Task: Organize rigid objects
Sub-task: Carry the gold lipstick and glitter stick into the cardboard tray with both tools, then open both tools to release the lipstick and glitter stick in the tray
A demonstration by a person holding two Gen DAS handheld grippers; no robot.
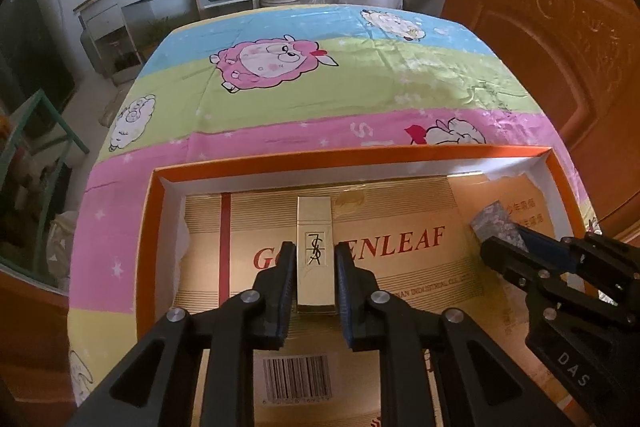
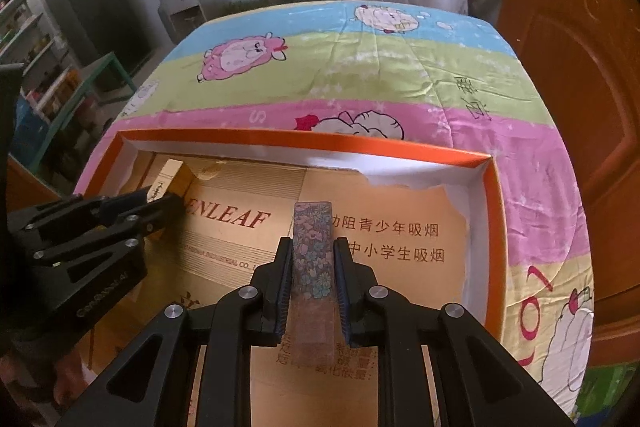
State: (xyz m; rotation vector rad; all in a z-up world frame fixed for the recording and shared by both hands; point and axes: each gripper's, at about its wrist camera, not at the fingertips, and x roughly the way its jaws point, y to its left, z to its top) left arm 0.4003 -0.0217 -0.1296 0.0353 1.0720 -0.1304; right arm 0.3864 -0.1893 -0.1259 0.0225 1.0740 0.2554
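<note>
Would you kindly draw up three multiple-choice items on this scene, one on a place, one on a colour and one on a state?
1. Where do both grippers hold their objects?
A. Over the kitchen counter
B. Over the open orange-rimmed box
C. Beside the door

2. What colour is the YSL-marked case between the left gripper's fingers?
A. Gold
B. Green
C. Black

3. In what state is the right gripper?
A. Wide open and empty
B. Shut with nothing in it
C. Shut on the floral-patterned case

Answers:
1 B, since cardboard lining the box shows beneath both sets of fingers.
2 A, since the case shines gold in the left wrist view.
3 C, since the fingers sit against both sides of the flowered case.
</note>
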